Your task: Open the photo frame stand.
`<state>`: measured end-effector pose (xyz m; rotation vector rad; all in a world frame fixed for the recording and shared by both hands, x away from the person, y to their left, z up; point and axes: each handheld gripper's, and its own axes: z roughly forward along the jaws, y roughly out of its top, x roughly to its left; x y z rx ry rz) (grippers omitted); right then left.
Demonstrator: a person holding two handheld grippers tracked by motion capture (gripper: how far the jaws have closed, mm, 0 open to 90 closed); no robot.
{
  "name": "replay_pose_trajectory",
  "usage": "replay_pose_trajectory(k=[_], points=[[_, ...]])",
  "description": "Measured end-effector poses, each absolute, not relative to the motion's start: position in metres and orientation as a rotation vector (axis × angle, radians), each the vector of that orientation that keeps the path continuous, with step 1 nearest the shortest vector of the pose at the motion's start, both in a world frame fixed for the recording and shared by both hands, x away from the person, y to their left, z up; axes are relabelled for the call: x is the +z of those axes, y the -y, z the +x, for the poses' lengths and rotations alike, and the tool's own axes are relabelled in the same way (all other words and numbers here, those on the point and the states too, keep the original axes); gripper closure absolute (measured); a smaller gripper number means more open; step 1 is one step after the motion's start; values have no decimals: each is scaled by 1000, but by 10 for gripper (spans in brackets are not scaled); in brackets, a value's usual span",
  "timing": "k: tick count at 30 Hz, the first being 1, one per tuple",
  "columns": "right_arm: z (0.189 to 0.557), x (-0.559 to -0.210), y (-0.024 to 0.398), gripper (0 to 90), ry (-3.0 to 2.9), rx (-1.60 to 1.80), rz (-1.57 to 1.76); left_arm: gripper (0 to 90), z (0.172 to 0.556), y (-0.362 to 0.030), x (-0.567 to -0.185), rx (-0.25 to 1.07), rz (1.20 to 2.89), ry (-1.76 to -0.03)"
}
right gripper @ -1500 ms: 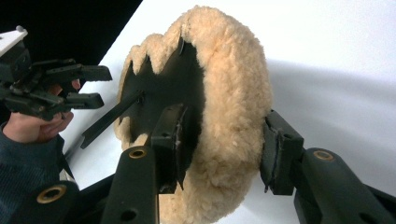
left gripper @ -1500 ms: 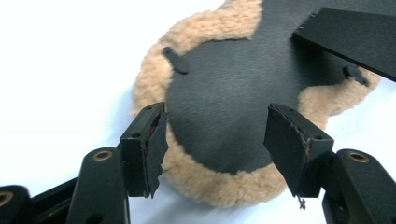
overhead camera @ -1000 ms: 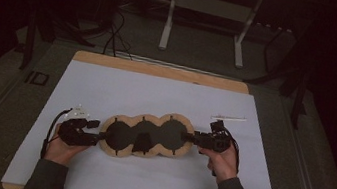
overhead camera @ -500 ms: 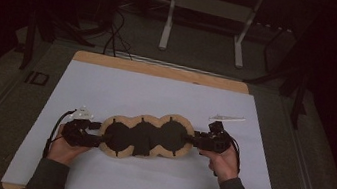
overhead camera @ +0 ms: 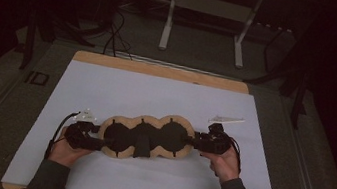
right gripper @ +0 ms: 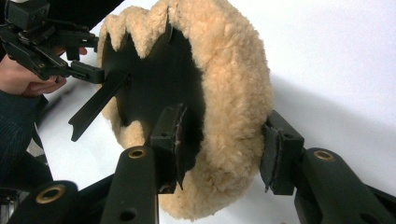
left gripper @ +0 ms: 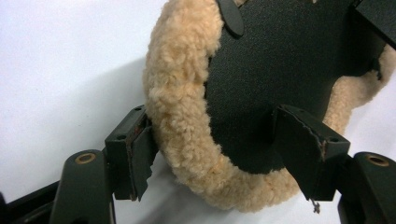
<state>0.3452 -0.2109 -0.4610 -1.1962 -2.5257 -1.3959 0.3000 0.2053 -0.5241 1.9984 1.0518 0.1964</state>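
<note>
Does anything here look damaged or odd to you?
Yes: the rubber pads on the left tongs look torn and ragged at their edges. The fleece-edged black piece itself looks undamaged.

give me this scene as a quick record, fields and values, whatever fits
surface: white sheet over a wooden board
main item: three-lobed fleece pad, tan wool rim, black panels facing up
left gripper: at the pad's left end, jaws just opened wide, the fleece rim lies between them, pads not pressing
right gripper: at the pad's right end, jaws on either side of the fleece rim, pressing on it
strap: black strap hangs off the pad's black side
other item: small pale tool lies beyond the right gripper
</note>
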Motion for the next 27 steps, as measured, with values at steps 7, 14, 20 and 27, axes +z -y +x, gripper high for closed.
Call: replay_pose_trajectory(k=[7,14,20,27], points=[[343,-463,212,555,2554,-1398,-1176,334,302,-207,-527,92,1962,-1094],[341,-463,211,553,2594,-1395,-1152,361,300,-207,-527,81,1968,-1071],[342,-466,213,551,2594,-1378,-1158,414,299,-210,-526,78,1955,-1058],[342,-470,214,547,2597,-1364,-1169,458,298,-212,-524,73,1938,-1055]])
